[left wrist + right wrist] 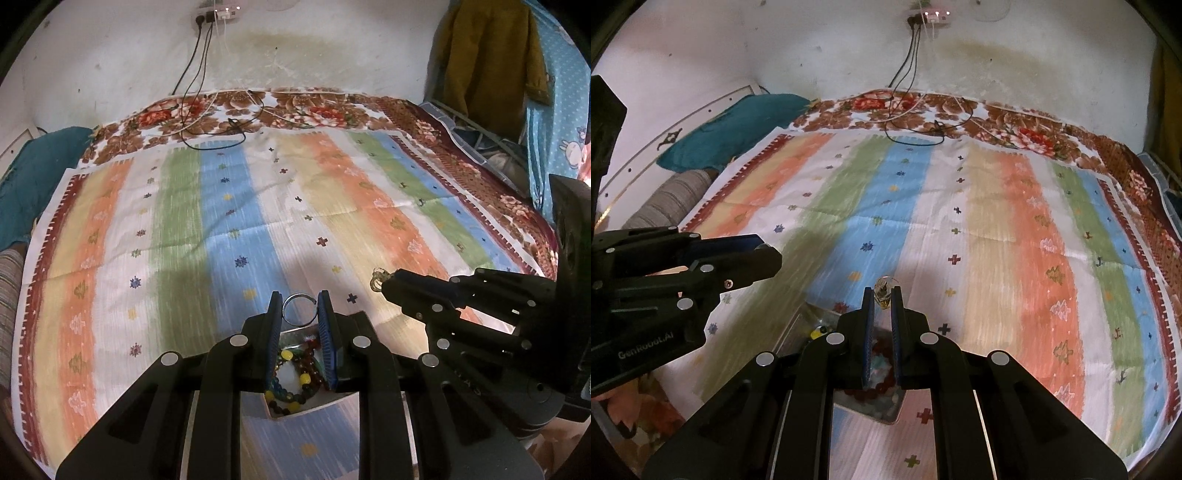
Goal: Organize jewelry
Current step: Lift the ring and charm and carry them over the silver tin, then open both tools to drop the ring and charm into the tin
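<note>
Pinching a ring (299,309), the left tool (300,308) hides the tray (295,334); right tool (882,295) clamps a blurry trinket (883,290).

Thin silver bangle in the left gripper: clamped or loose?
Clamped. The thin silver bangle sits above the striped cloth, both blue pads of the left gripper against its rim.

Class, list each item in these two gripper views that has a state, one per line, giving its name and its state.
Left gripper: shut on a thin silver metal ring.
Right gripper: shut on a small gold earring.
Tray of coloured bead bracelets: lying on the striped cloth, below the grippers.
Wall socket: cables plugged in.
</note>
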